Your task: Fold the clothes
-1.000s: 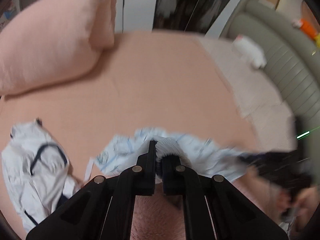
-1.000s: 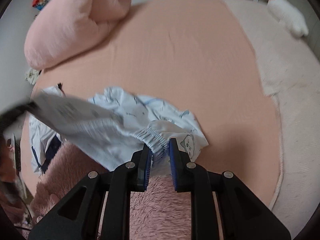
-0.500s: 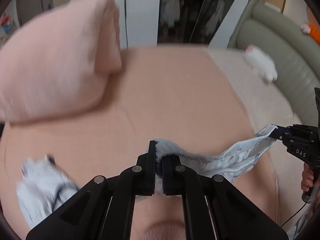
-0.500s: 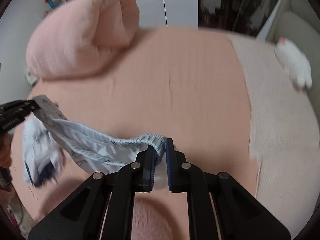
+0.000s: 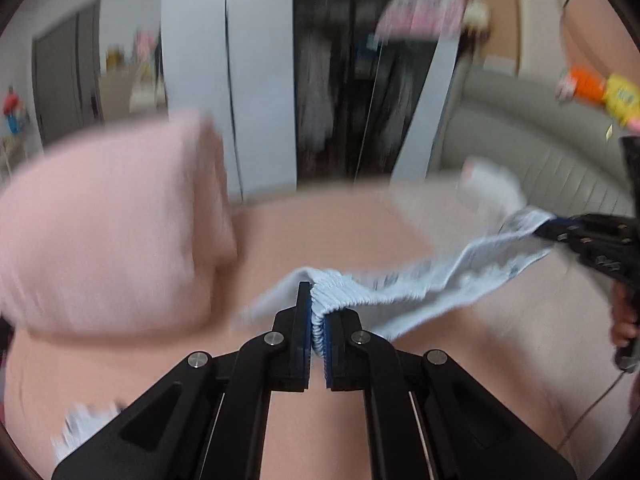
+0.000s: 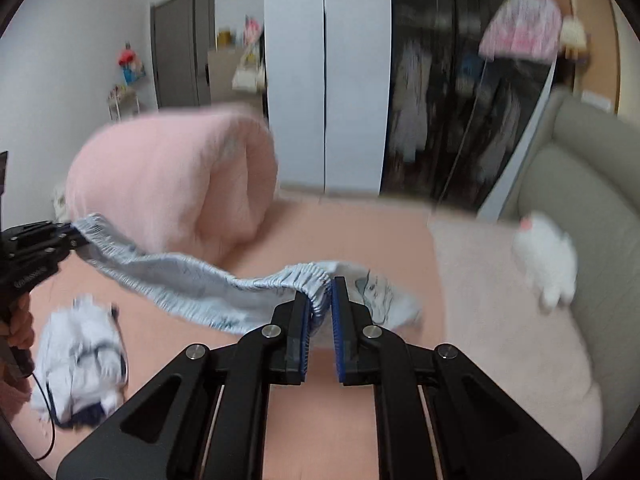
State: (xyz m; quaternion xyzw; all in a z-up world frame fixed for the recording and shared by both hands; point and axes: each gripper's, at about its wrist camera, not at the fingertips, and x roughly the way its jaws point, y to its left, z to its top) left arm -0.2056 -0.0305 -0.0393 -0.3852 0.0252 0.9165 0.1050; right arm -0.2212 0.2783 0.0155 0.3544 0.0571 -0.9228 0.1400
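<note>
A bed (image 6: 352, 236) with a peach sheet fills the lower part of both views. A big pink rolled duvet (image 6: 168, 184) lies at its far left, and a grey padded headboard (image 6: 588, 184) curves along the right. On a paler pink blanket (image 6: 500, 320) near the headboard sits a white plush toy (image 6: 544, 264).

Above the sheet hangs a pair of light blue printed shorts (image 6: 192, 280), stretched by its elastic waistband between the two tongs. A crumpled white garment with dark trim (image 6: 80, 356) lies on the bed at lower left.

The left tongs (image 5: 318, 328) are clamped on one gathered end of the waistband. The right tongs (image 6: 320, 312) have just been closing and pinch the other end, with the fabric bunched between the blue pads.
</note>
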